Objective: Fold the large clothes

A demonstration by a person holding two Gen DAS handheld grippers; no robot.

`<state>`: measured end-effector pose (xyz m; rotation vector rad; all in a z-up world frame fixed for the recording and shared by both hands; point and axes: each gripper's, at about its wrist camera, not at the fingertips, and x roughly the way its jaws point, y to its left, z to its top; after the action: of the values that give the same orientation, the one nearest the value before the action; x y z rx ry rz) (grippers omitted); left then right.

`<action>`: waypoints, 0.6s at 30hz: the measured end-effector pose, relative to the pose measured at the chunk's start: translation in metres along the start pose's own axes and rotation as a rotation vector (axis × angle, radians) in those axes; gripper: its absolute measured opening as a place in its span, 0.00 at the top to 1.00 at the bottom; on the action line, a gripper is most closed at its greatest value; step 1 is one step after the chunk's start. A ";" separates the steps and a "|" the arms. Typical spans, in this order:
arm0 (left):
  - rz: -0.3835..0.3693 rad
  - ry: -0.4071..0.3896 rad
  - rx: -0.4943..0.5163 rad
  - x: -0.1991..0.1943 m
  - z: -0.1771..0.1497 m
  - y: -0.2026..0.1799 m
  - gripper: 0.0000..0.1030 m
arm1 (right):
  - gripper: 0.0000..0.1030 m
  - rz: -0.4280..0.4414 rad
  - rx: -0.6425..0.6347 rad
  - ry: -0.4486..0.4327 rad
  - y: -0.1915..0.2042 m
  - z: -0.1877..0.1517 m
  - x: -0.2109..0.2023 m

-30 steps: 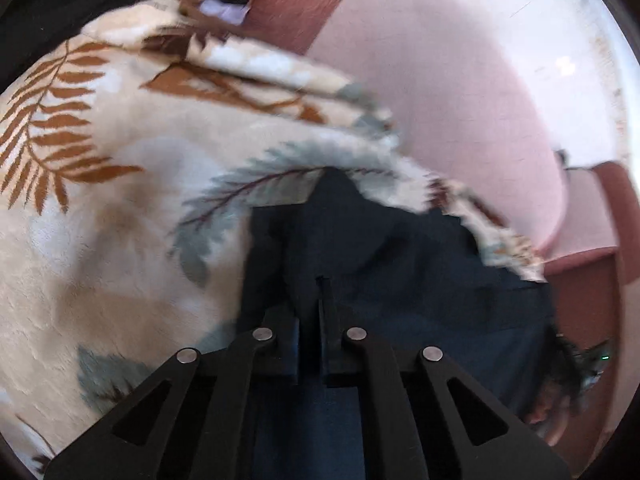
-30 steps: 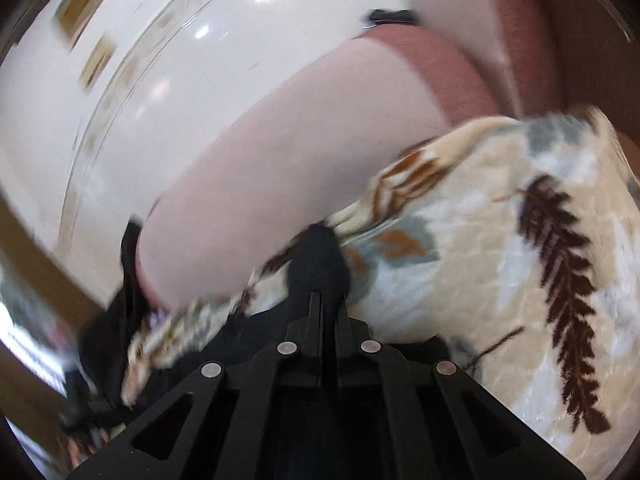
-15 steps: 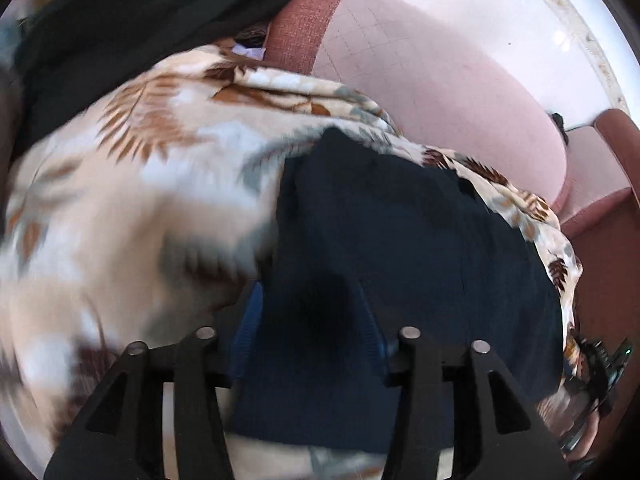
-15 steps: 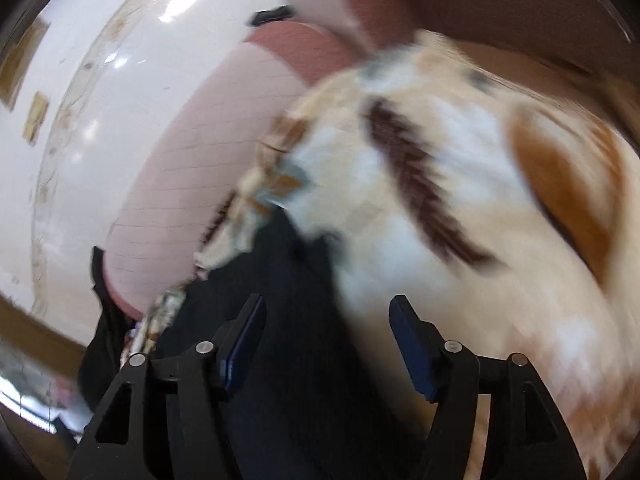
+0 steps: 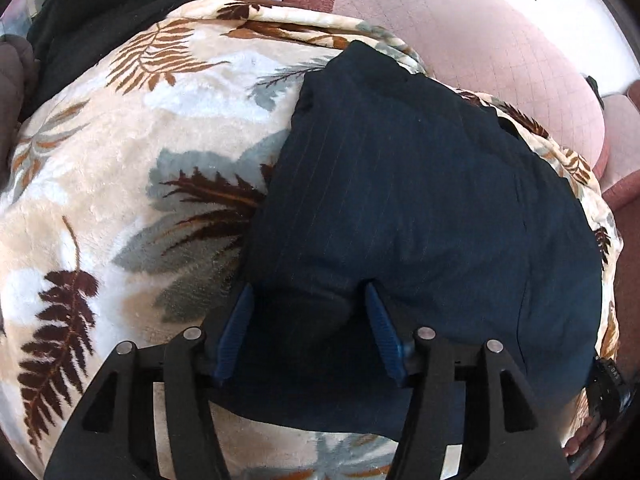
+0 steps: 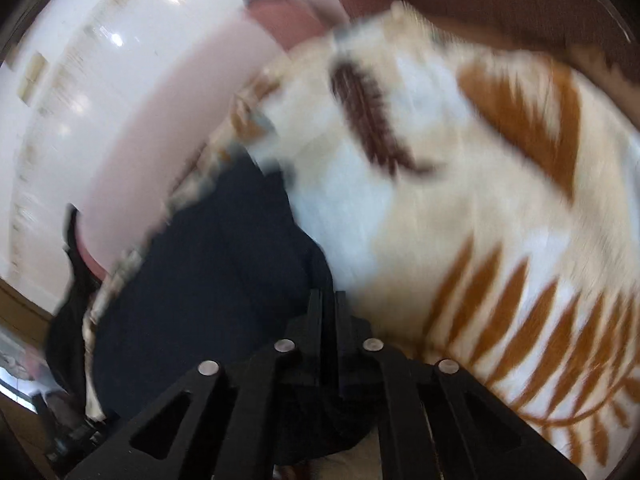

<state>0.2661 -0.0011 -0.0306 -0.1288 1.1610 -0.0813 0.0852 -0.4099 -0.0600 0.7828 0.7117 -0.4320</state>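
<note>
A dark navy pinstriped garment (image 5: 420,200) lies folded flat on a cream blanket with a fern print (image 5: 140,152). My left gripper (image 5: 308,292) is open, its blue pads straddling the garment's near edge, gripping nothing. In the right wrist view the same garment (image 6: 208,280) lies at the left, blurred. My right gripper (image 6: 328,296) is shut at the garment's right edge, where it meets the blanket (image 6: 480,200); whether cloth is pinched between the fingers does not show.
A pink sofa backrest (image 5: 480,40) rises behind the blanket. A black cloth (image 5: 120,0) is draped at the far left. A reddish-brown armrest (image 6: 500,0) stands beyond the blanket on the right.
My left gripper let go of the garment, opened and drew back. My right gripper opened half a second ago and has shut again at the garment's edge. The garment now lies flat.
</note>
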 end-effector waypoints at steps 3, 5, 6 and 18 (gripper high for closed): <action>-0.026 -0.012 -0.032 -0.013 0.000 0.004 0.44 | 0.70 -0.010 0.036 -0.120 0.010 0.010 -0.035; -0.042 -0.037 -0.027 -0.021 0.000 0.002 0.44 | 0.62 0.096 0.004 -0.176 0.028 0.012 -0.053; -0.041 -0.040 -0.013 -0.022 -0.002 -0.001 0.43 | 0.61 0.125 -0.025 -0.185 0.037 0.010 -0.056; 0.037 0.006 0.043 0.005 -0.015 -0.013 0.25 | 0.48 -0.102 -0.369 0.038 0.111 -0.046 -0.004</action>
<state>0.2547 -0.0151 -0.0395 -0.0690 1.1663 -0.0740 0.1294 -0.3035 -0.0262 0.4090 0.8400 -0.3644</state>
